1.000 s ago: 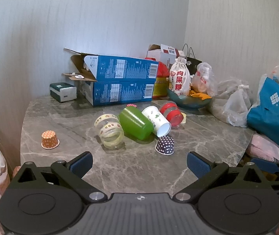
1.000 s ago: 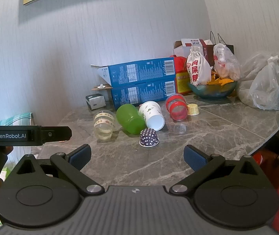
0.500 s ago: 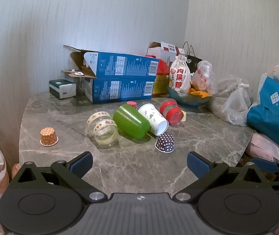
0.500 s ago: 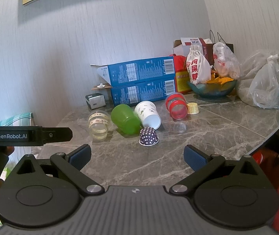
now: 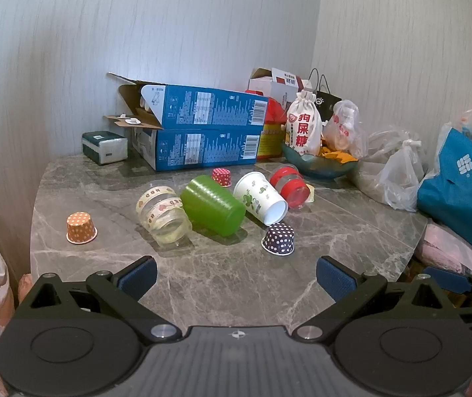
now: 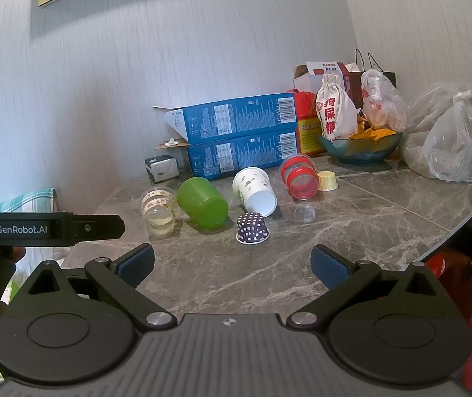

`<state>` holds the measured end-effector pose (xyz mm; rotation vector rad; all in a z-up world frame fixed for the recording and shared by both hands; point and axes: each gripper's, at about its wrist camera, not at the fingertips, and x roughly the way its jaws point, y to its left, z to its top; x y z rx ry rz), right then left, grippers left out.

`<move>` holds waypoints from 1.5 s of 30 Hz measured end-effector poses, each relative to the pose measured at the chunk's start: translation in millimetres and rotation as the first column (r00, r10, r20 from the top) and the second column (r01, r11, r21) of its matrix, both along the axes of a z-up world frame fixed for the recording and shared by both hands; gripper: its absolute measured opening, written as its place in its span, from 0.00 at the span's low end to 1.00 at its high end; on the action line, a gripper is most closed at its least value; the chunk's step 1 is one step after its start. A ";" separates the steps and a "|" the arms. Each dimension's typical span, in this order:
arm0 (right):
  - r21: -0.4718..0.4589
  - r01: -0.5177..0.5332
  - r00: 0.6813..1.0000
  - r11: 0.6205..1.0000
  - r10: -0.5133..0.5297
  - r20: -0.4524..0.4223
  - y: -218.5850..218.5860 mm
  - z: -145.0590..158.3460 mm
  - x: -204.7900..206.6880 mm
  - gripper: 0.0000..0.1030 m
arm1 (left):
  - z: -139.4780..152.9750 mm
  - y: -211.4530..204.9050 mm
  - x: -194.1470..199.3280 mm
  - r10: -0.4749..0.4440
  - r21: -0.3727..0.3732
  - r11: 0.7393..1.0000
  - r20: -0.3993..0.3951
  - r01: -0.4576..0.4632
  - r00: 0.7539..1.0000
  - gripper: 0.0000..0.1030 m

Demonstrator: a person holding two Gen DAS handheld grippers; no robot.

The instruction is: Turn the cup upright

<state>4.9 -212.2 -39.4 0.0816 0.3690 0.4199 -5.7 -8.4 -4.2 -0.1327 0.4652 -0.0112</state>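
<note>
Several cups lie on their sides on the marble table [image 5: 222, 284]: a clear cup with patterned bands [image 5: 163, 213], a green cup [image 5: 214, 208], a white paper cup [image 5: 260, 198] and a clear cup with red bands [image 5: 290, 185]. They also show in the right wrist view: clear cup [image 6: 158, 206], green cup [image 6: 203, 201], white cup [image 6: 254, 190], red-banded cup [image 6: 299, 175]. A dark dotted cup [image 5: 279, 240] [image 6: 252, 228] stands mouth down. My left gripper [image 5: 236, 278] and right gripper [image 6: 232, 263] are open, empty, and short of the cups.
An orange dotted cup [image 5: 80, 228], a red dotted cup [image 5: 221, 176] and a yellow cup [image 6: 327, 180] stand on the table. Blue boxes [image 5: 203, 132], a tissue pack [image 5: 105, 147], a bowl [image 6: 358, 147] and plastic bags [image 5: 391, 172] crowd the back and right. The left gripper's body [image 6: 47, 228] shows at left.
The left gripper's view has shifted slightly, so the cups sit a little further left and higher. The right gripper has edged closer to the cups. Both stay open.
</note>
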 end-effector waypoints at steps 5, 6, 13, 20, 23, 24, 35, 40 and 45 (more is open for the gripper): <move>0.001 -0.001 1.000 1.000 0.001 -0.001 -0.4 0.0 0.7 0.99 | -0.1 0.3 0.0 0.001 -0.001 1.000 0.000 -0.001 1.000 1.00; 0.001 -0.001 1.000 1.000 0.001 -0.001 -0.4 0.0 0.8 0.99 | -0.1 0.2 0.1 0.003 -0.002 1.000 0.000 -0.003 1.000 1.00; 0.002 -0.001 1.000 1.000 0.001 -0.001 -0.6 -0.6 1.1 0.99 | -1.1 0.5 0.2 0.003 -0.009 1.000 -0.003 -0.003 1.000 1.00; 0.001 -0.001 1.000 1.000 0.001 -0.002 -0.3 -0.8 1.2 0.99 | -1.6 1.9 0.3 0.002 -0.010 1.000 -0.004 -0.002 1.000 1.00; 0.000 -0.002 1.000 1.000 0.002 -0.003 -0.4 -0.9 1.4 0.99 | -1.6 2.2 0.5 0.001 -0.010 1.000 -0.005 -0.001 1.000 1.00; 0.000 -0.002 1.000 1.000 0.002 -0.003 -0.2 -2.0 1.1 0.99 | -1.7 2.0 0.4 0.001 -0.010 1.000 -0.005 -0.001 1.000 1.00; 0.000 -0.005 1.000 1.000 0.005 -0.022 1.1 -3.3 2.7 0.99 | -2.7 3.3 1.6 0.000 -0.013 1.000 -0.008 0.000 1.000 1.00; -0.002 -0.006 1.000 1.000 0.006 -0.030 1.3 -2.8 3.8 0.99 | -4.9 5.2 3.0 0.002 -0.022 1.000 -0.011 -0.002 1.000 1.00; -0.010 -0.006 0.999 1.000 0.006 -0.041 3.4 -2.6 6.4 0.99 | -7.0 8.9 6.2 -0.001 -0.031 1.000 -0.019 0.000 1.000 1.00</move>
